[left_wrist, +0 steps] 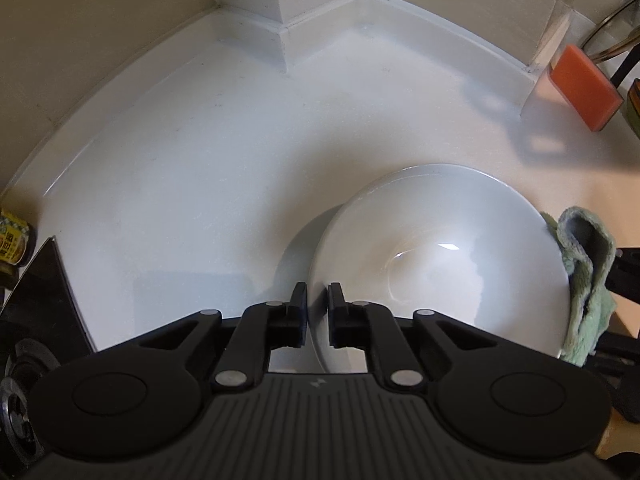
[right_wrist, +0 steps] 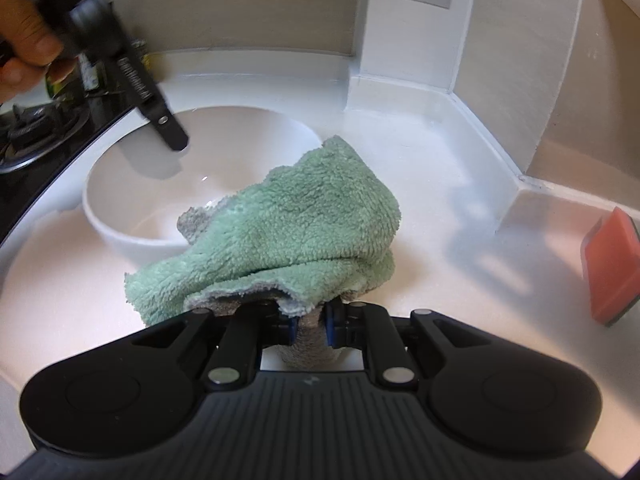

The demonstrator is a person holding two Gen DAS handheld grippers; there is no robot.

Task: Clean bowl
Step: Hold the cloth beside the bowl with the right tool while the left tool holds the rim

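Observation:
A white bowl (left_wrist: 440,248) stands on the white counter (left_wrist: 180,168). My left gripper (left_wrist: 317,300) is shut on the bowl's near rim, one pad inside and one outside. A green fluffy cloth (left_wrist: 588,280) hangs at the bowl's right edge. In the right wrist view my right gripper (right_wrist: 310,320) is shut on a bunched part of the cloth (right_wrist: 304,220), which drapes over the near right rim of the bowl (right_wrist: 160,200). The left gripper (right_wrist: 172,136), held by a hand (right_wrist: 20,28), reaches down onto the bowl's far left rim.
An orange sponge (left_wrist: 584,84) (right_wrist: 612,264) leans at the right by the wall. A black stove top (left_wrist: 44,304) (right_wrist: 36,132) borders the counter on the left, with a jar (left_wrist: 14,236) beside it. A white pillar corner (left_wrist: 284,20) juts out at the back.

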